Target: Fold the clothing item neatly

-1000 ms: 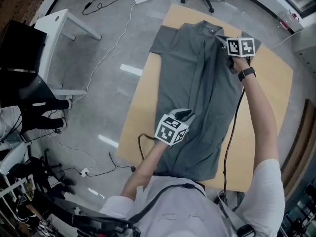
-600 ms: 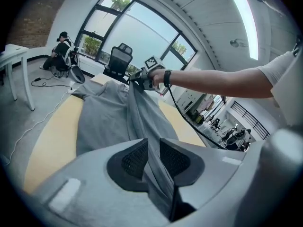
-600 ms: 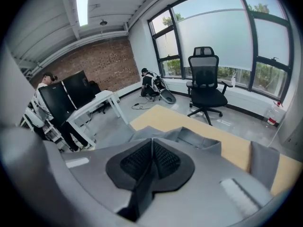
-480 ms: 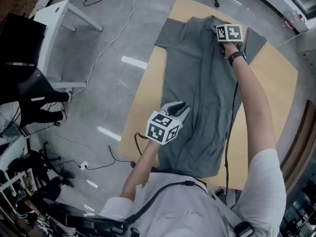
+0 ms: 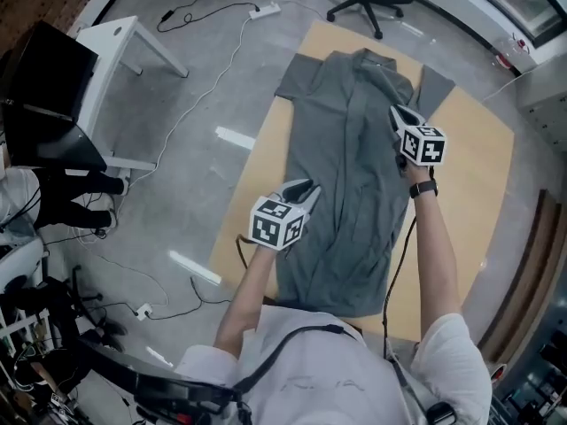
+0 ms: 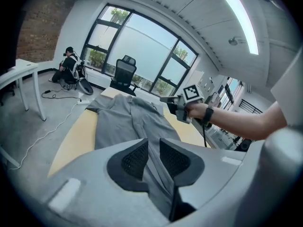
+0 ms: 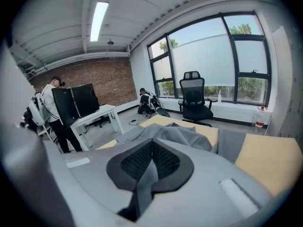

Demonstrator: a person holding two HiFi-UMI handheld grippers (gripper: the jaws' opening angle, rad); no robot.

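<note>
On the table, the grey shirt lies spread, collar at 12 o'clock. My right claw pinches cloth near 2 o'clock; my left claw grips the edge near 8. Uneven pulling could skew the fold or slip cloth free.

The head view looks steeply down from above the person onto the worktop and grey shirt. The left claw view rides low and close over its jaws, facing along the shirt toward the windows. The right claw view faces those same windows, seemingly from the shirt's other edge; all three views share the shirt.
</note>
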